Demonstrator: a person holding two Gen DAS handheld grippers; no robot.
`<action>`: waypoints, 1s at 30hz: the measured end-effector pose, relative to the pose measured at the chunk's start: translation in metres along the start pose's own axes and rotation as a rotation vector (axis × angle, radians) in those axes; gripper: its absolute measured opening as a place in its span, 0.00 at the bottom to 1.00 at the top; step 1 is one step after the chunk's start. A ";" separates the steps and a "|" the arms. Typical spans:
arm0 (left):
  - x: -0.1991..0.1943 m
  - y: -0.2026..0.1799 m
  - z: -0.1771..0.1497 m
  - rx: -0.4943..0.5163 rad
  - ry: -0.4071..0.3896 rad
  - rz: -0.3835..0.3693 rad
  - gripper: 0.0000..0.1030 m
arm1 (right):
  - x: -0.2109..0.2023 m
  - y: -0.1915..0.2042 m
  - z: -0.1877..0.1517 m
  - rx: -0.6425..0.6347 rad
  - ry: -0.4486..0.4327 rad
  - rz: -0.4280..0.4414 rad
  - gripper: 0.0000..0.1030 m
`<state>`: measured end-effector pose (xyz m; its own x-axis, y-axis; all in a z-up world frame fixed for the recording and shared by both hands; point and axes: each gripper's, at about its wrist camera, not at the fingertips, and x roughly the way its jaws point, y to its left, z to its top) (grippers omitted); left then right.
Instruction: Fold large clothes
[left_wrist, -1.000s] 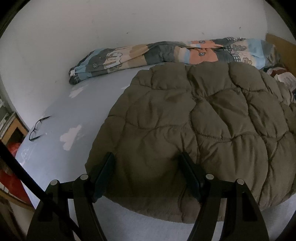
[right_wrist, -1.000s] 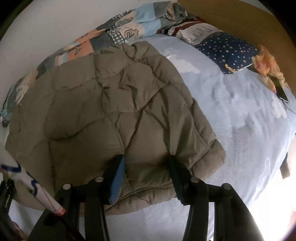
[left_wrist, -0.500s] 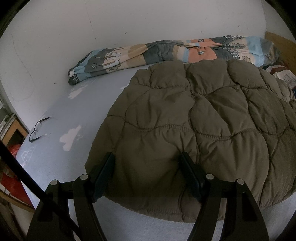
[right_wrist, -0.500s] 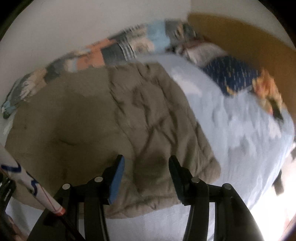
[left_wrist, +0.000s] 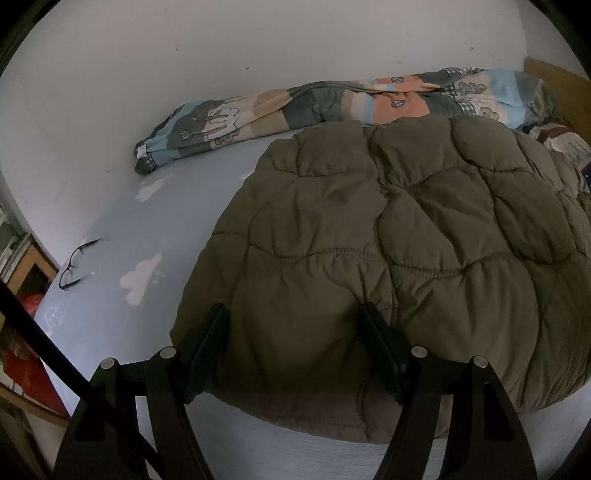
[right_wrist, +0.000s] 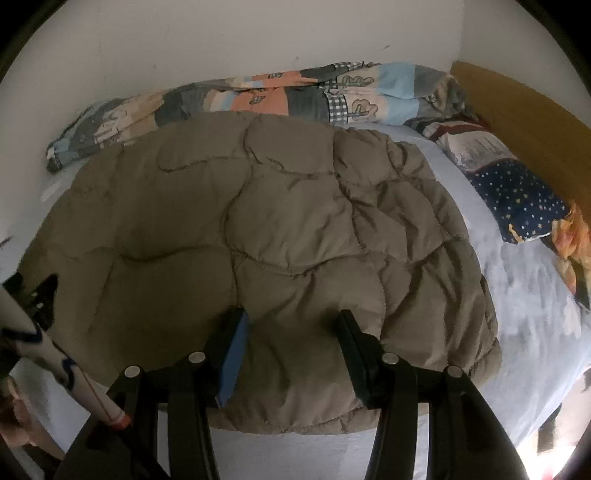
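While both my grippers sit at the near hem, my left gripper (left_wrist: 291, 332) and right gripper (right_wrist: 291, 339) each stand part open with the quilted jacket (left_wrist: 406, 240) bulging between the jaws; firm pinch or mere straddle, I cannot tell. The jacket lies spread on the pale blue bed sheet (left_wrist: 122, 229), its far edge touching the patterned duvet (left_wrist: 280, 107) by the wall. Risk: slick padding slips out on lifting, or one-sided pull skews the fold. Glasses (left_wrist: 75, 264) lie well clear.
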<state>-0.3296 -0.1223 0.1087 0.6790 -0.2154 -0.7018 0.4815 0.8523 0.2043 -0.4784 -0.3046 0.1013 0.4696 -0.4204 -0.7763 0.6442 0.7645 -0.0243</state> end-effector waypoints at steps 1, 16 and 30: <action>0.000 0.000 0.000 0.001 0.000 0.000 0.70 | 0.001 0.000 0.000 0.001 0.004 -0.001 0.52; 0.001 -0.001 0.000 0.003 0.002 0.001 0.70 | 0.019 0.001 -0.002 0.001 0.062 0.011 0.53; 0.016 0.046 0.005 -0.200 0.042 -0.038 0.70 | -0.014 -0.086 0.014 0.345 -0.091 -0.005 0.53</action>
<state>-0.2941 -0.0890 0.1100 0.6366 -0.2329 -0.7352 0.3838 0.9226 0.0401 -0.5317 -0.3710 0.1234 0.5078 -0.4775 -0.7170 0.8054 0.5585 0.1985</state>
